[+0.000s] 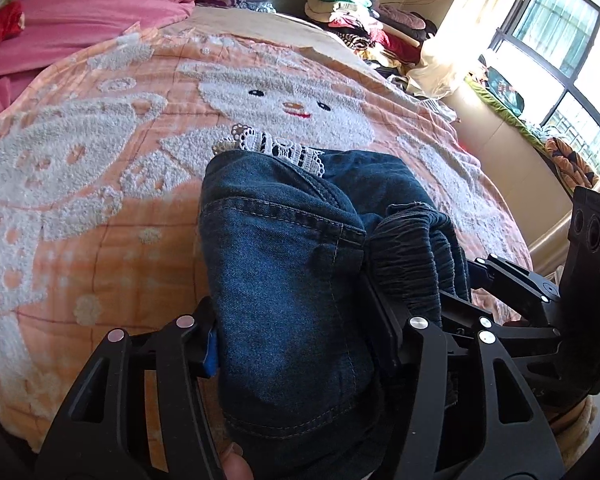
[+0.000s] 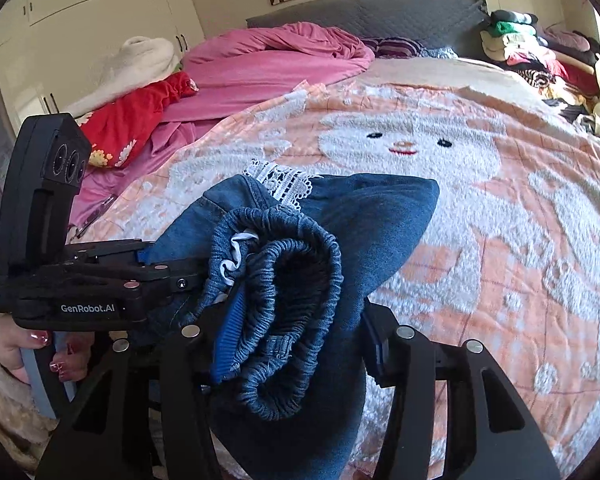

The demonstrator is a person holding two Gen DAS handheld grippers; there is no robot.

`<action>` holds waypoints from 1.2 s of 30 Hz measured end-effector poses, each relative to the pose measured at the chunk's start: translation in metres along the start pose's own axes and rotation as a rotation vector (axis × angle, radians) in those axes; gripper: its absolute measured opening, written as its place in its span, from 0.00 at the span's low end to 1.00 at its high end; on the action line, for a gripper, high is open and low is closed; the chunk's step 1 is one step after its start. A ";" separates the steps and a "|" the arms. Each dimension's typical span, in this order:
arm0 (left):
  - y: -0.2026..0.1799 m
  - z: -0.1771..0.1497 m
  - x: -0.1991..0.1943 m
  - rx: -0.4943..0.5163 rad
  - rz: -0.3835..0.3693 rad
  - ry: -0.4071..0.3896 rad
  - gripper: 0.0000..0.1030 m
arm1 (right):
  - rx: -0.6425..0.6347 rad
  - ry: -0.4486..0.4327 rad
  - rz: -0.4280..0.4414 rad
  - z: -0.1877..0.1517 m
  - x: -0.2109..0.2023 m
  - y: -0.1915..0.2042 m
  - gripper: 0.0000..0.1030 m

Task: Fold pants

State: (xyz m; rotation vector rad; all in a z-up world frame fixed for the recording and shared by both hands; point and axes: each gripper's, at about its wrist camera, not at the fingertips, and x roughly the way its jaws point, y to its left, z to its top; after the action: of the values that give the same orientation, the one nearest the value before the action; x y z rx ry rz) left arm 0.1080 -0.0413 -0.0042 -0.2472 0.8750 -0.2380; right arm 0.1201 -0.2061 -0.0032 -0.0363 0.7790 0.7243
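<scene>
Denim fills the near middle of the left wrist view: one pair of blue pants [image 1: 284, 264], folded into a thick bundle, sits between the two black fingers of the left gripper [image 1: 300, 344], whose jaws are half closed and clamped on the cloth. One white lace trim [image 1: 272, 146] pokes out at the bundle's far end. The gathered elastic waistband [image 1: 412, 248] bunches on the right, where the right gripper [image 1: 512, 300] comes in from the side. Under it all lies one peach blanket [image 1: 100, 200] with white fluffy bear shapes. One pink quilt [image 1: 80, 20] is heaped far left, one pile of clothes [image 1: 356, 12] far right, beside one window [image 1: 560, 40].

From the right wrist view, the right gripper [image 2: 296, 340] has its two fingers pressed on the rolled waistband [image 2: 288, 320] of the same pants [image 2: 380, 208], jaws about half shut. The left gripper [image 2: 168, 276] reaches in from the left and pinches the bundle; a hand [image 2: 36, 352] holds its handle. One red garment [image 2: 136, 116] lies far left beside the pink quilt [image 2: 268, 64].
</scene>
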 end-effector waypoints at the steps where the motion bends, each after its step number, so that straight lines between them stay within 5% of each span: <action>1: 0.000 0.005 -0.002 0.007 0.002 -0.012 0.48 | -0.007 -0.009 0.001 0.004 0.000 0.000 0.48; 6: 0.005 0.025 0.004 0.027 0.027 -0.062 0.48 | -0.029 -0.042 -0.004 0.021 0.011 -0.009 0.48; 11: 0.021 0.022 0.041 0.017 0.108 0.012 0.48 | 0.031 0.072 -0.057 0.014 0.054 -0.032 0.51; 15: 0.027 0.013 0.048 0.017 0.125 0.025 0.53 | 0.118 0.088 -0.080 0.004 0.056 -0.044 0.75; 21: 0.024 0.004 0.029 0.029 0.151 -0.015 0.66 | 0.132 0.055 -0.152 -0.005 0.034 -0.038 0.82; 24: 0.020 -0.005 0.012 0.036 0.163 -0.042 0.77 | 0.107 0.013 -0.215 -0.013 0.011 -0.028 0.94; 28: 0.016 -0.021 -0.008 0.038 0.175 -0.055 0.87 | 0.076 -0.012 -0.268 -0.026 -0.012 -0.015 0.94; 36: 0.007 -0.054 -0.031 0.016 0.174 -0.055 0.91 | 0.050 -0.005 -0.360 -0.056 -0.034 0.003 0.95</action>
State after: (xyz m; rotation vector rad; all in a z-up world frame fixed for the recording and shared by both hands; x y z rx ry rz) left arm 0.0473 -0.0315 -0.0175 -0.1607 0.8346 -0.0763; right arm 0.0668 -0.2391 -0.0205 -0.1259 0.7596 0.3635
